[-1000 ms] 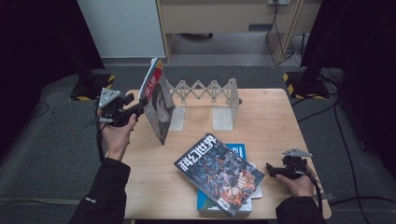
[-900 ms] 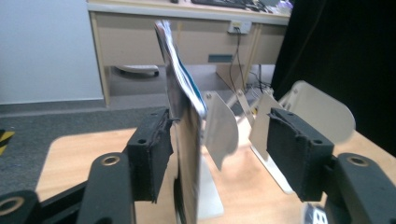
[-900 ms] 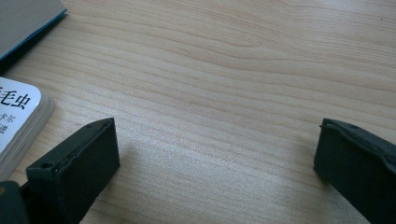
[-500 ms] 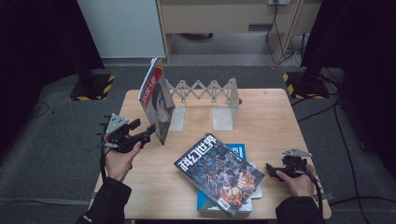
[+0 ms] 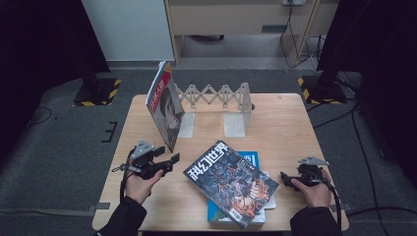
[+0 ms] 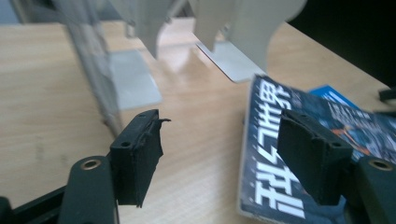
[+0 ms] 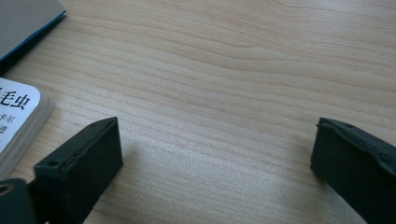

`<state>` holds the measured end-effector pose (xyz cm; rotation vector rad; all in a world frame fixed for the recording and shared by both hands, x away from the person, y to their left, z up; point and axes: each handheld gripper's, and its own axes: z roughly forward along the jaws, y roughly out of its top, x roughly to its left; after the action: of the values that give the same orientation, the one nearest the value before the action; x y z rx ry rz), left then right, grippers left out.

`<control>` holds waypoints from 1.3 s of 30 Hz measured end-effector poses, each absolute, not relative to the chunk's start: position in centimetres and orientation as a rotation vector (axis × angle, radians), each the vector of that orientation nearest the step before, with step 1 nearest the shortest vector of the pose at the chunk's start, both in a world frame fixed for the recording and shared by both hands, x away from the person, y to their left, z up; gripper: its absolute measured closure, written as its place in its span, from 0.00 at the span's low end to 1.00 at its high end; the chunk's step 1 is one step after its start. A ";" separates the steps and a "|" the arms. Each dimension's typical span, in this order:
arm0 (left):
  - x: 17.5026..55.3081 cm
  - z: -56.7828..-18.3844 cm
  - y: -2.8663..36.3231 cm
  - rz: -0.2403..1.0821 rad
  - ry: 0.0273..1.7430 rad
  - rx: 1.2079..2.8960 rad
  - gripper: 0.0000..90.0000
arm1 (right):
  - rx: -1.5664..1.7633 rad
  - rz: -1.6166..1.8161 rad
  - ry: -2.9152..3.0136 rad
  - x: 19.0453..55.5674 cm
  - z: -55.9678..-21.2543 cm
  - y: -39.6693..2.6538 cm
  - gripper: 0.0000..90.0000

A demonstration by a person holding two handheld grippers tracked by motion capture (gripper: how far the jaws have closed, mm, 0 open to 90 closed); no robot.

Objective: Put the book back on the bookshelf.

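Both sleeves (image 5: 125, 219) dark. Each gripper black, left gripper (image 5: 164, 162), right gripper (image 5: 286, 176), with grey triangular top plate, screw-holed pads (image 6: 137, 151), trailing black cable.

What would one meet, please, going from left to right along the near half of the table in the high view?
Left gripper → magazine lying on the blue book → right gripper.

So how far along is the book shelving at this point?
One magazine already leans upright in the expanding rack. The left hand-held gripper, empty and just opening, is low beside the flat magazine. That and the blue book under it remain. The right hand-held gripper rests open.
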<state>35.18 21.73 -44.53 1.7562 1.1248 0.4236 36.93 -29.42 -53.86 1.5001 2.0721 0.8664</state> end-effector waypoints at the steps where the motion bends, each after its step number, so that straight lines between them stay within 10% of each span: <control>1: 35.1 -45.0 21.5 0.428 1.114 1.763 0.32 | 1.495 0.862 2.077 36.9 -53.8 -29.5 0.08; 19: 35.4 -49.9 18.8 0.215 1.086 1.839 0.29 | 1.412 1.072 2.003 34.8 -49.5 -28.0 0.32; 39: 36.3 -51.8 18.1 0.038 1.098 1.851 0.23 | 1.329 1.182 2.161 33.5 -49.0 -23.0 0.31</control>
<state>36.35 18.13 -51.76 1.8508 1.0983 0.0380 33.48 -22.98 -48.99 1.3289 2.1614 1.1816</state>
